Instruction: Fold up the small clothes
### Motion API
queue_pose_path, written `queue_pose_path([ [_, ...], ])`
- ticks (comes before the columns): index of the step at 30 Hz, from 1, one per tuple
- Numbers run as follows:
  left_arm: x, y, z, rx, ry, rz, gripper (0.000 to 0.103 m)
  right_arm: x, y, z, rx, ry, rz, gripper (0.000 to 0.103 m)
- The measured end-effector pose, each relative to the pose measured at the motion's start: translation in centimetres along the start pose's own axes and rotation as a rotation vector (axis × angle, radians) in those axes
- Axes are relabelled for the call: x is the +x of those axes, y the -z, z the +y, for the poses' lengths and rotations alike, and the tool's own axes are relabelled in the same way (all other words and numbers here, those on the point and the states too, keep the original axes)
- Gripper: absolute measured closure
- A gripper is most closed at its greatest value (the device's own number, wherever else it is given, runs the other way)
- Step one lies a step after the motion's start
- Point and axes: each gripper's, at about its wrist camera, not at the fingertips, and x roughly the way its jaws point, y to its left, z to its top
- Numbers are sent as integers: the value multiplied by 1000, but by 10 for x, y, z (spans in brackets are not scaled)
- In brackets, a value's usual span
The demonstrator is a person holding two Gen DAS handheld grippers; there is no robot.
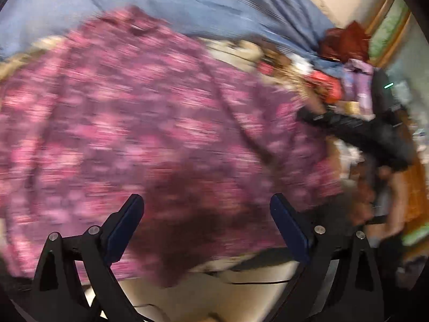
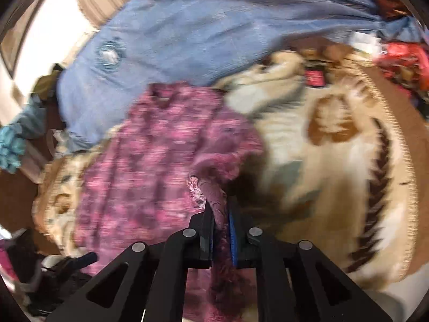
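A small pink and purple patterned garment (image 1: 139, 123) lies spread on a beige patterned blanket (image 2: 335, 145); both views are blurred. My left gripper (image 1: 206, 209) is open and empty just above the garment's near part. My right gripper (image 2: 221, 209) is shut on a bunched edge of the same garment (image 2: 150, 161), which rises from the cloth into the jaws. The right gripper (image 1: 316, 118) also shows in the left wrist view at the garment's right edge.
A blue cloth (image 2: 203, 24) lies behind the garment, also in the left wrist view (image 1: 187, 0). A heap of red and mixed clothes (image 1: 346, 53) sits at the far right. A teal cloth (image 2: 10, 147) lies at the left edge.
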Motion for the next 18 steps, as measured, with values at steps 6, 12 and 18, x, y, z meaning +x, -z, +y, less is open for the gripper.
queue_pose_path([
  [6, 65, -30, -39, -31, 215, 139, 15, 10, 5, -37, 131, -11, 19, 91],
  [12, 108, -40, -56, -164, 265, 208, 56, 9, 11, -47, 154, -30, 49, 90],
  [18, 140, -46, -51, -253, 204, 264, 85, 10, 16, -55, 230, -122, 74, 90],
])
